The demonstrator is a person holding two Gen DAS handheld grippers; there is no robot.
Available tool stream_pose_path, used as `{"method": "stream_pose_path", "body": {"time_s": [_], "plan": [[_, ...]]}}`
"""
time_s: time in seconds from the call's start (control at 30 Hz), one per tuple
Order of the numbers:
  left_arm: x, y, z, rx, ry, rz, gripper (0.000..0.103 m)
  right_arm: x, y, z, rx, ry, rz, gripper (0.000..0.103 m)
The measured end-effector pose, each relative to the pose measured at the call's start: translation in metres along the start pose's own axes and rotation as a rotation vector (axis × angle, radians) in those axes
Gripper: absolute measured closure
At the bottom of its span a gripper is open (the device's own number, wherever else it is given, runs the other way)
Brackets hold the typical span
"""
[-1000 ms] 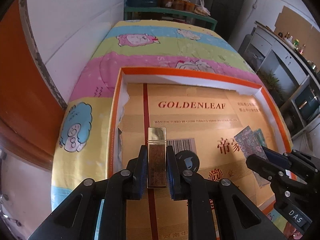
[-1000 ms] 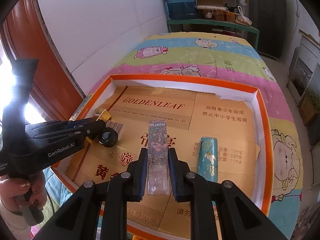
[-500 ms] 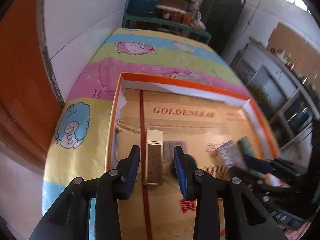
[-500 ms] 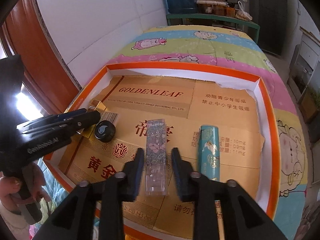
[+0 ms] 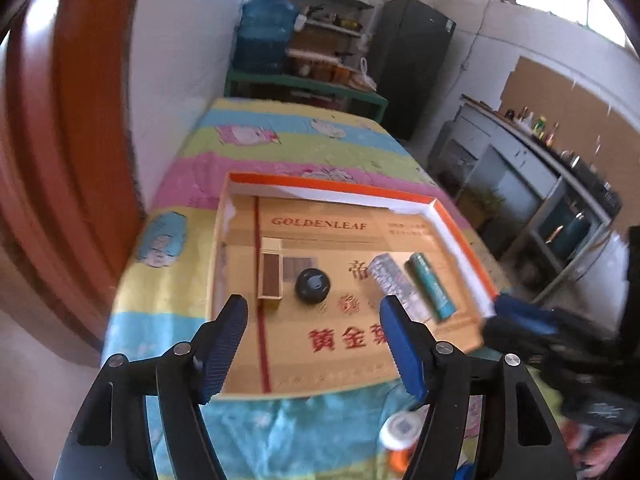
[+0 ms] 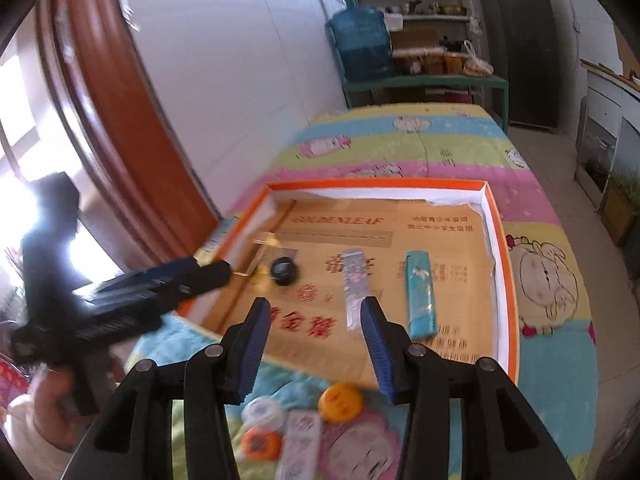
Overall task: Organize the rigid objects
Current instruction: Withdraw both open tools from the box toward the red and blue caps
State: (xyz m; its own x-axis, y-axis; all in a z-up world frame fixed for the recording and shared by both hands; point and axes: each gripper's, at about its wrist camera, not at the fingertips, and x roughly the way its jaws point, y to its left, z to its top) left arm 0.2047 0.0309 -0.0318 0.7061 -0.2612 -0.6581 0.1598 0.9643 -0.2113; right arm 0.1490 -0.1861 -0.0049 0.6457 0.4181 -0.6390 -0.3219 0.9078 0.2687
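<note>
In the left wrist view, the orange-rimmed tray [image 5: 332,184] lies mid-frame on the striped bed [image 5: 288,148]. Left to right on its cardboard floor lie a gold box-shaped lighter [image 5: 271,274], a black round lid [image 5: 312,285], a clear patterned lighter [image 5: 394,286] and a teal lighter [image 5: 430,285], the last two just beside each other. The left hand-held gripper [image 5: 314,346] sits at the lower centre, its jaws opening wide with nothing between them. At the right edge the right hand-held gripper [image 5: 516,320] shows only as a dark blur.

In the right wrist view that gripper [image 6: 316,344] is at the lower centre, jaws opening and bare; the clear lighter lies beyond the tips, untouched. Below the tray, on the bed, lie an orange cap [image 6: 341,403], a white round cap [image 6: 264,412] and a white flat piece [image 6: 300,446].

All these look small, light, stiff and likely slick. The lighters are best pinched across their long flat sides near the middle; the round caps across their widest part.
</note>
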Motion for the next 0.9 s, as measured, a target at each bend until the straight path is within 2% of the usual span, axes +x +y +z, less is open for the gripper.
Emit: {"method": "stream_pose_path", "body": {"time_s": [0.07,0.17,0.33,0.63,0.9], "plan": [[-0.013,-0.001,-0.006,-0.011,-0.037,0.036,0.033,-0.019,0.006,-0.012,0.010,-0.032,0.016,0.056],[-0.037,-0.001,-0.017,-0.030,-0.095,0.042,0.033,-0.039,0.014,-0.029,0.017,-0.064,0.015,0.056],[-0.061,-0.003,-0.037,-0.050,-0.101,0.043,0.033,-0.062,0.027,-0.056,0.005,-0.090,-0.023,0.056],[-0.106,-0.022,-0.070,0.028,-0.150,0.099,0.033,-0.085,0.025,-0.088,0.026,-0.099,-0.133,0.056],[-0.112,-0.030,-0.105,0.039,-0.118,0.031,0.033,-0.082,0.025,-0.122,0.000,-0.029,-0.178,0.056]]}}
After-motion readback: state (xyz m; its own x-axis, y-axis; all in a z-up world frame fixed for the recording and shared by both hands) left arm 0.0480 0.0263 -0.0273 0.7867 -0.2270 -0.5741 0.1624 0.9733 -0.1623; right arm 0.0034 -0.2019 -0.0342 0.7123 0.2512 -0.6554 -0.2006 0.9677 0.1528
